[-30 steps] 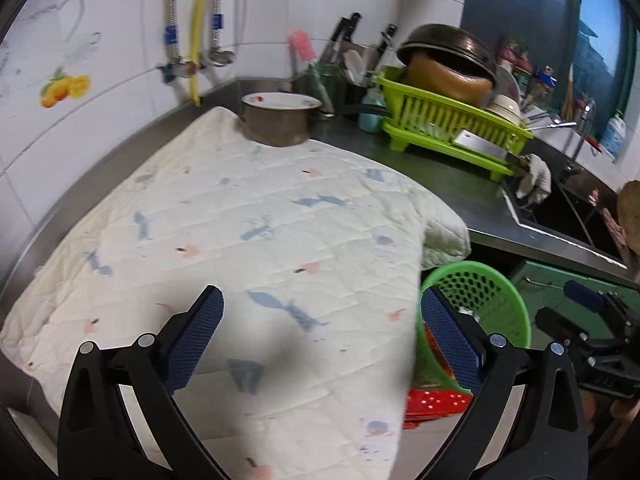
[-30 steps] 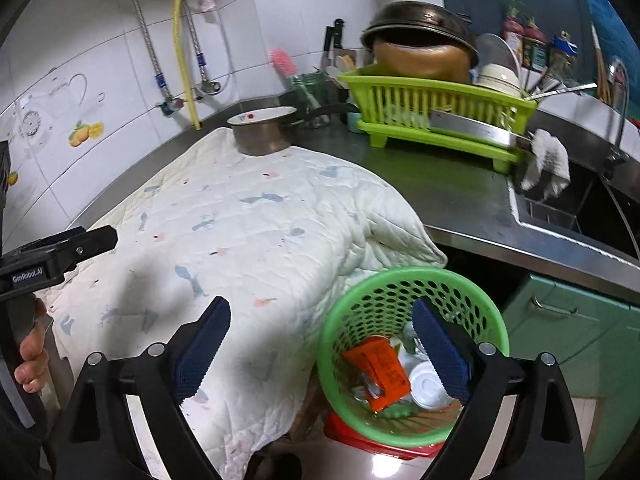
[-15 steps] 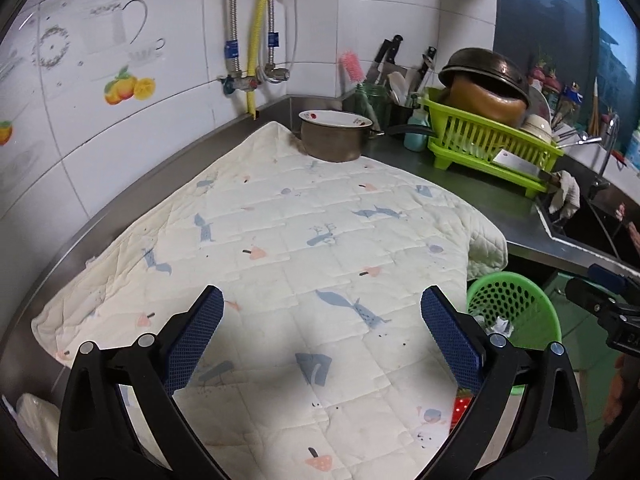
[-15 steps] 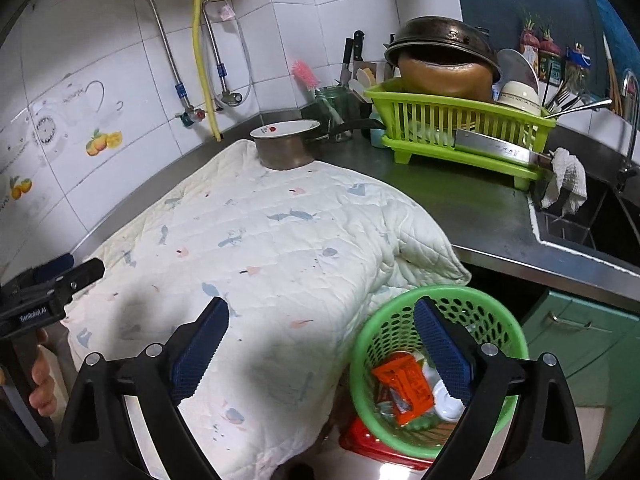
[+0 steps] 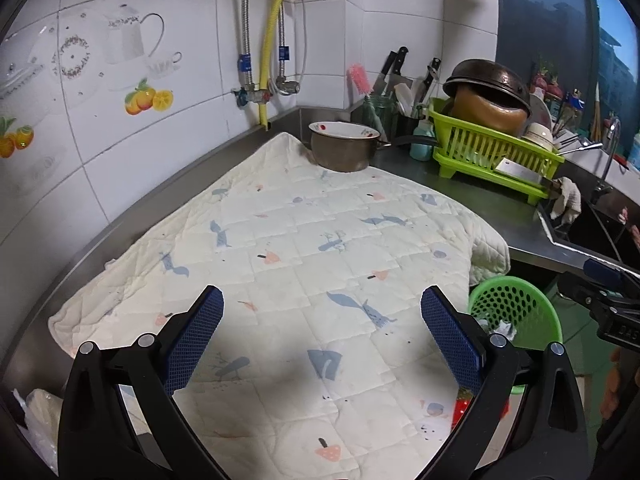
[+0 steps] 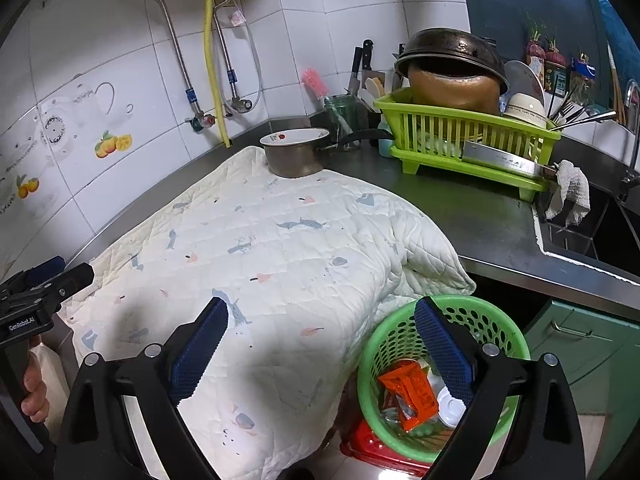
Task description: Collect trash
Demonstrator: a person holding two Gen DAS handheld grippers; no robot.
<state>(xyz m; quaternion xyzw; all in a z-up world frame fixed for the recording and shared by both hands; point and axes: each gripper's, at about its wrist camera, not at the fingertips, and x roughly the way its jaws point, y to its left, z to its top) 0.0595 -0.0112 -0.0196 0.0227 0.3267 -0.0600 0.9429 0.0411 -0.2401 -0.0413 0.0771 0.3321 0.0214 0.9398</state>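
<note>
A green perforated basket (image 6: 496, 328) stands on the floor beside the counter, holding an orange wrapper (image 6: 408, 394), a white cup (image 6: 450, 404) and other scraps. It also shows in the left wrist view (image 5: 516, 300). My left gripper (image 5: 322, 334) is open and empty above a quilted white cloth (image 5: 304, 240) that covers the counter. My right gripper (image 6: 320, 346) is open and empty above the cloth's front edge, its right finger over the basket. The left gripper's side shows at the left edge of the right wrist view (image 6: 38, 292).
A steel pot (image 5: 344, 148) sits on the cloth's far corner. A green dish rack (image 5: 492, 156) with a wok and bowls stands at the back right beside the sink (image 6: 592, 232). A red object (image 6: 372, 450) lies under the basket. Tiled wall and pipes are on the left.
Both grippers have pulled back and risen from the basket. The left view has swung left over the cloth. Both stay open and empty.
</note>
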